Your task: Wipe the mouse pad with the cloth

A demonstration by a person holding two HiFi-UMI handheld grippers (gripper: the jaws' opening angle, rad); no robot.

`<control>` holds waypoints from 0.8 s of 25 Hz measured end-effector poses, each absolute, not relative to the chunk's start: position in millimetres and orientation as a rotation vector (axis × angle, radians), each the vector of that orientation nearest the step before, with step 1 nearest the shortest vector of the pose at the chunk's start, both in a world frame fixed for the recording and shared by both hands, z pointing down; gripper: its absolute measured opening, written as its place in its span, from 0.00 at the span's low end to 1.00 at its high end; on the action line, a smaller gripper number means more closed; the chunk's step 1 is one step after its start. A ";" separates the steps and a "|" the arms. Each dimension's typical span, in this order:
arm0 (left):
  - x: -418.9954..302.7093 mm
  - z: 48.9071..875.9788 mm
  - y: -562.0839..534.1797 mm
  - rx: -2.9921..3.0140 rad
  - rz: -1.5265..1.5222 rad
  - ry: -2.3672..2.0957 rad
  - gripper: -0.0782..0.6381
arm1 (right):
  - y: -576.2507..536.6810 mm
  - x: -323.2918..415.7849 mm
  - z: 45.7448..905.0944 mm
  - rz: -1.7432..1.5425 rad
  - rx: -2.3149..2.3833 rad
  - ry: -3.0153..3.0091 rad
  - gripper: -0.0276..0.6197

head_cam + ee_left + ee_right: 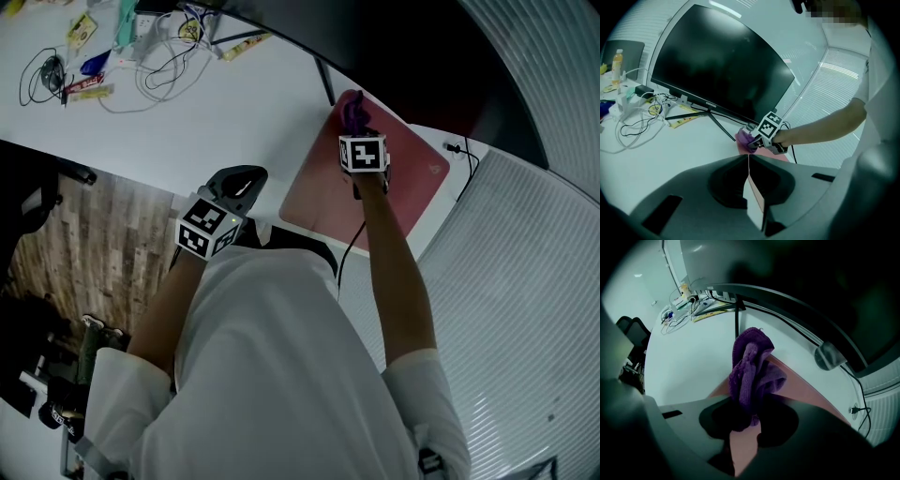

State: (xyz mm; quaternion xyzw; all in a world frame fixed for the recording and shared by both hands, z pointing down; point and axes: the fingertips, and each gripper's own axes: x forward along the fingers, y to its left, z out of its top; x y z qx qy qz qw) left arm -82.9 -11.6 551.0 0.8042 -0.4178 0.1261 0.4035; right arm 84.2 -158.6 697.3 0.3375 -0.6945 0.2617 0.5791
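Observation:
A pink mouse pad (412,192) lies on the white desk (234,112), just in front of the monitor. My right gripper (356,127) is shut on a bunched purple cloth (353,110) at the pad's far left corner. In the right gripper view the cloth (750,366) hangs out from between the jaws over the pad (806,392). My left gripper (246,176) hovers near the desk's front edge, left of the pad, jaws closed together and empty. The left gripper view looks past these closed jaws (748,157) at the cloth (746,138) and the right gripper's marker cube (768,125).
A large dark monitor (722,61) stands behind the pad, its thin stand leg (324,80) close to the cloth. Tangled cables and small items (112,47) lie at the desk's far left. A black cable (466,164) runs by the pad's right edge. Wooden floor (84,234) shows below the desk edge.

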 end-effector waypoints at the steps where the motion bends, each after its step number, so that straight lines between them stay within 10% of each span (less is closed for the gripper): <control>1: -87.2 549.8 -10.7 2.035 0.320 -1.055 0.14 | -156.9 79.7 696.7 0.605 0.786 -1.625 0.21; 20: -113.0 531.9 -7.6 2.173 0.367 -0.936 0.14 | -108.3 67.4 641.3 0.672 0.928 -1.761 0.21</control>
